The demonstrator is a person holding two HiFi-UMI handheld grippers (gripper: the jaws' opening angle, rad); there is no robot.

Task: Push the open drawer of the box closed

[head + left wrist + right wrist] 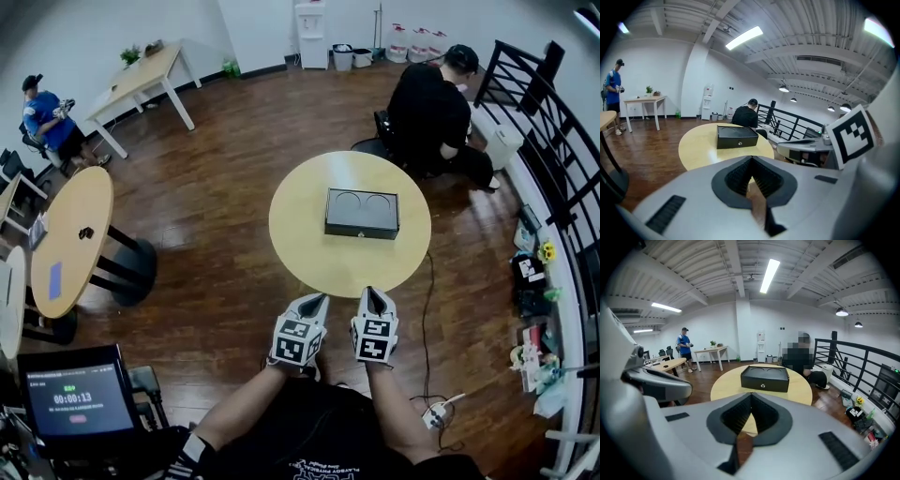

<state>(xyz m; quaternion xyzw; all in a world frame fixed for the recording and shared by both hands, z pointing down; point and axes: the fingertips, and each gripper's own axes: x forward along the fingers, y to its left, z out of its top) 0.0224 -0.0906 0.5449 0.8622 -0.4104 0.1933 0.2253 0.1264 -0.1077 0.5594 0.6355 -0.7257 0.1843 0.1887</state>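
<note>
A seated person in black clothing (428,112) is sitting just beyond the round light-wood tabletop (309,253), where the black rectangular box (362,214) is resting near the centre with its knobbed drawer front facing the tools across bare tabletop. The left tool (322,298) and right tool (372,291) are hovering side by side at the near edge, well apart from the box, angling downward, each clenched on nothing. A dark wooden plank floor (216,169) is surrounding the tabletop, with a black metal railing (544,122) running along the room's right side.
</note>
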